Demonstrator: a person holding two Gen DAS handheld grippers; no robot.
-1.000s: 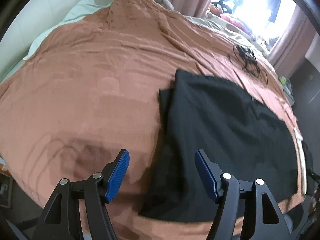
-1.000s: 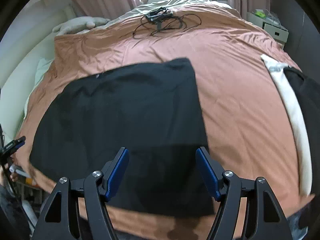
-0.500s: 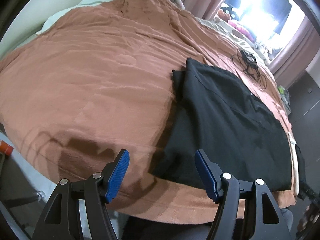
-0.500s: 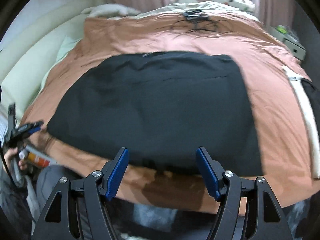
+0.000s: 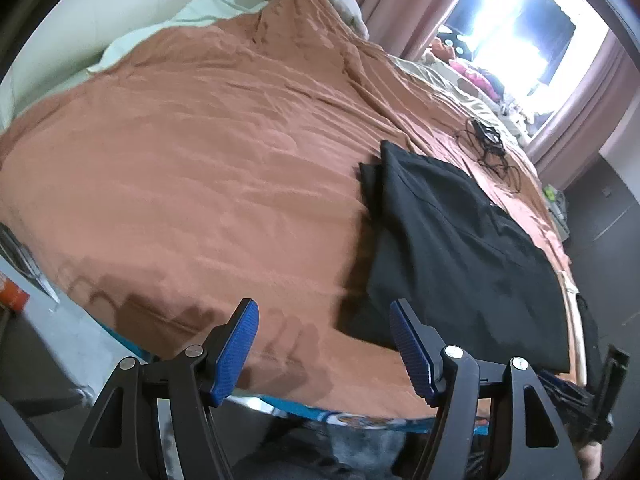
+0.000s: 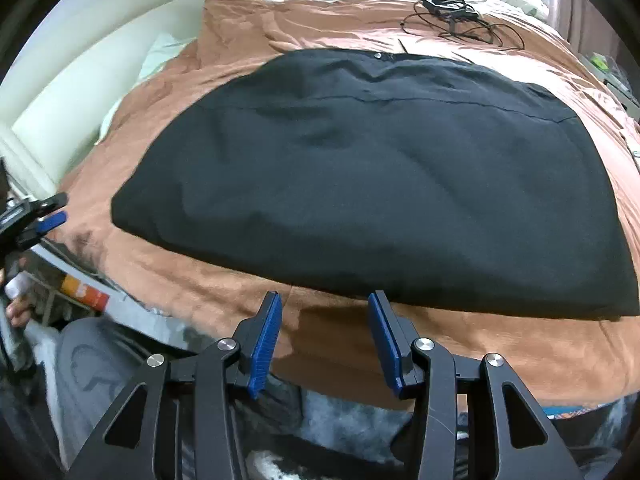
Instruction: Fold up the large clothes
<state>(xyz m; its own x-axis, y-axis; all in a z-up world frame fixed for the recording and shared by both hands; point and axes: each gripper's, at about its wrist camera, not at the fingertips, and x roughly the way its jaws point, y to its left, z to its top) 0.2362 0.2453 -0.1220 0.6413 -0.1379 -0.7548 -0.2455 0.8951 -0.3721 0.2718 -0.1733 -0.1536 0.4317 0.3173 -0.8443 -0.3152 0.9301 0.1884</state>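
my left tongs stand wide open with nothing between the blue pads, over the near edge of the brown bedcover. the folded black garment lies flat on that cover, at about 2 o'clock from my left tongs. my right tongs are closing, still empty, and the garment's near edge is just past them at 12 o'clock. black cables lie far behind it.
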